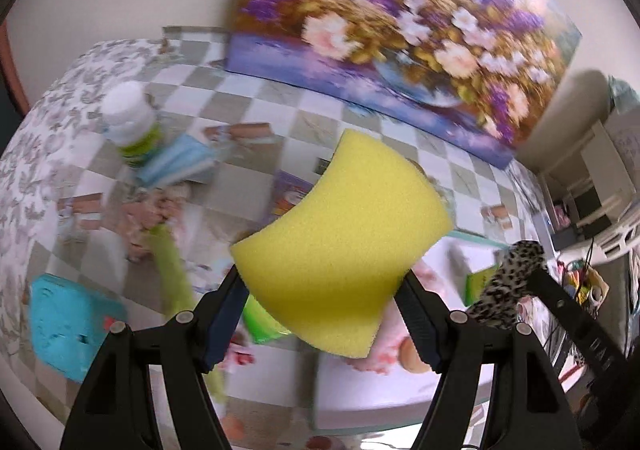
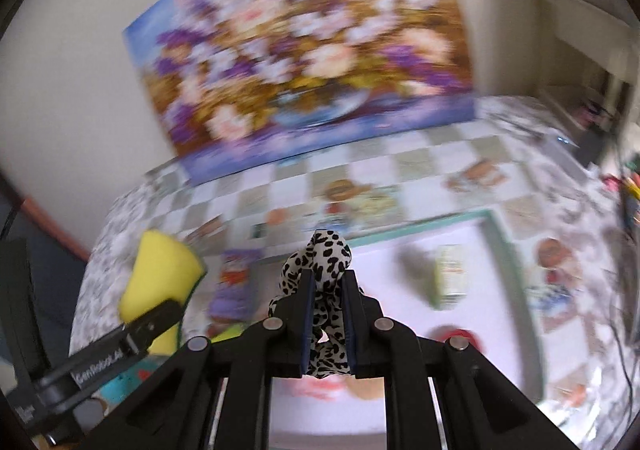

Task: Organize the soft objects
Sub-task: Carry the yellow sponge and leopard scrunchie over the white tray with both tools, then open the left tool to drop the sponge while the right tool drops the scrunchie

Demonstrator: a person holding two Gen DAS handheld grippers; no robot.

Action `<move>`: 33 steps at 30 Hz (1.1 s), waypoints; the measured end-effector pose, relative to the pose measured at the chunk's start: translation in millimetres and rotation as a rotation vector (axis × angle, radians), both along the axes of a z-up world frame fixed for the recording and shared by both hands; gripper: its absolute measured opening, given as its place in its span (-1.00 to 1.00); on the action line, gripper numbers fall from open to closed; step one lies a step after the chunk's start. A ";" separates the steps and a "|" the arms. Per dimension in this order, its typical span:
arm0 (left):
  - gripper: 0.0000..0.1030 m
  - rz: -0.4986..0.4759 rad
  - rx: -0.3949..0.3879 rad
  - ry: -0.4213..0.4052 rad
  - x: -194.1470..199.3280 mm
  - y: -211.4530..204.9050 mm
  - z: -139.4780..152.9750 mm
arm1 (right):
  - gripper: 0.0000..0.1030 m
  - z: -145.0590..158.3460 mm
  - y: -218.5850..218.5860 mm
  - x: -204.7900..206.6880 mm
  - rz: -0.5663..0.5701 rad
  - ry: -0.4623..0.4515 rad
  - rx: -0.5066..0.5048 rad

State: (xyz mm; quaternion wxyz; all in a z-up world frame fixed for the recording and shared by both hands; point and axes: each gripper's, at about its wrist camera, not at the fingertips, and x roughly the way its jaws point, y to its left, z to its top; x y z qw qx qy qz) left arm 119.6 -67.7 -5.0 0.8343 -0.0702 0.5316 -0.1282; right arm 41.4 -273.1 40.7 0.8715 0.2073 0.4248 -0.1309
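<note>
**Sponge in one claw, spotted fabric in the other**

In our left claw (image 1: 324, 290) we pinch a thick yellow sponge (image 1: 340, 246) — porous foam, its slab bowed into a curve by the squeeze, held up above the tabletop (image 1: 280, 97). From the right wrist view the same sponge shows at the left, with a thin dark green layer along one edge.

Our right claw (image 2: 327, 290) is pressed tight on a scrunched piece of black-and-white spotted fabric (image 2: 326, 254), soft and crumpled, bulging out above the fingertips and hanging between them.

Below lies a checked cloth of pale green and white squares with printed pictures. On it we see a flat white tray (image 2: 494, 226) with a teal rim, a white-capped bottle (image 1: 128, 117) and a turquoise object (image 1: 68, 326) at the near left — both blurred. A flower painting (image 1: 400, 29) in purple, pink and gold leans upright against the wall at the back.
</note>
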 end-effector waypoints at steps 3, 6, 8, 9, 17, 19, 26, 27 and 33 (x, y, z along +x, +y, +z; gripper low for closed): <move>0.45 -0.047 0.015 0.004 -6.9 -25.2 -8.1 | -0.73 -2.7 -29.2 -14.5 -0.072 0.024 0.009; 0.45 -0.107 0.037 0.011 -14.4 -52.6 -17.0 | -0.73 -4.2 -55.0 -28.9 -0.144 0.039 0.010; 0.45 -0.138 0.049 0.007 -18.2 -65.6 -20.1 | -0.73 -4.1 -69.9 -36.0 -0.181 0.045 0.012; 0.45 -0.152 0.051 0.006 -18.8 -71.8 -21.1 | -0.73 -5.2 -78.5 -39.1 -0.203 0.047 0.016; 0.45 -0.227 0.088 0.014 -18.6 -104.5 -40.1 | -0.73 -37.7 -112.3 -34.3 -0.237 0.085 0.067; 0.45 -0.238 0.089 0.024 -15.9 -109.1 -47.0 | -0.73 -50.7 -114.2 -26.9 -0.225 0.099 0.085; 0.45 -0.259 0.084 0.047 -10.1 -126.1 -62.7 | -0.71 -78.8 -110.2 -7.9 -0.196 0.148 0.081; 0.45 -0.263 0.082 0.048 -9.8 -128.3 -63.3 | -0.69 -80.6 -110.9 -7.5 -0.198 0.148 0.086; 0.47 -0.267 0.071 0.051 -9.0 -129.1 -56.4 | -0.67 -78.0 -112.4 -8.3 -0.214 0.165 0.077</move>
